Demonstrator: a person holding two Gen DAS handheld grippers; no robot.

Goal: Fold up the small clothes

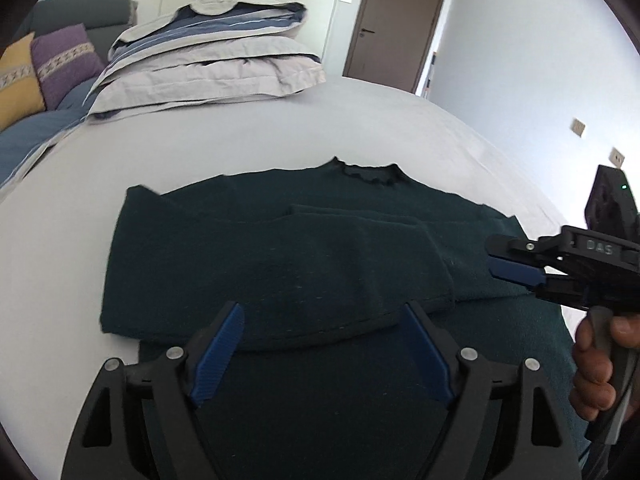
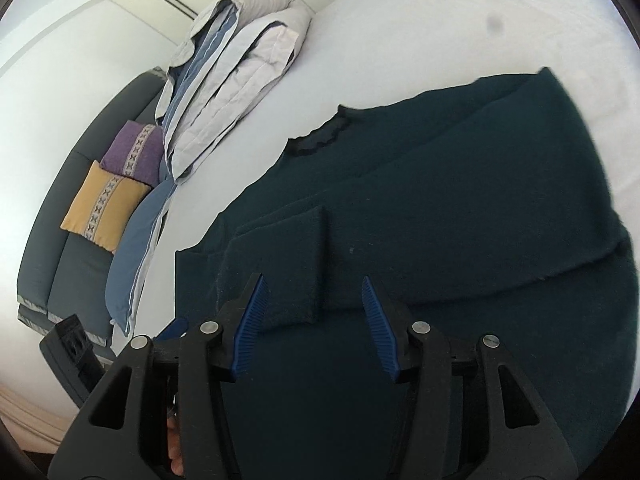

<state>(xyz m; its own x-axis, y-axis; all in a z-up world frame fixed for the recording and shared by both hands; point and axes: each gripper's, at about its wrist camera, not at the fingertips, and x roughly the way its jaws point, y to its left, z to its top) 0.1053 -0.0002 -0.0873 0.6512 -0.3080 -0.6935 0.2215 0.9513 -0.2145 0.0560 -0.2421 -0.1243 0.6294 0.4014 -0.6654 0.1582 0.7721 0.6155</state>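
Observation:
A dark green sweater point(image 1: 280, 248) lies flat on the white bed point(image 1: 280, 128), collar point(image 1: 368, 174) at the far side, both sleeves folded across its body. My left gripper point(image 1: 320, 312) is open just above the sweater's near part, a folded sleeve edge between its blue fingers point(image 1: 218, 354). My right gripper point(image 1: 496, 256) shows at the right side of the sweater, jaws apart, held by a hand. In the right wrist view the right gripper point(image 2: 314, 284) is open over the sweater point(image 2: 440, 208), above a folded sleeve cuff point(image 2: 296, 264).
A folded grey and blue striped duvet point(image 1: 208, 60) lies at the far end of the bed. A grey sofa with purple point(image 1: 64, 64) and yellow point(image 1: 16, 84) cushions stands to the left. A brown door point(image 1: 396, 20) is in the far wall.

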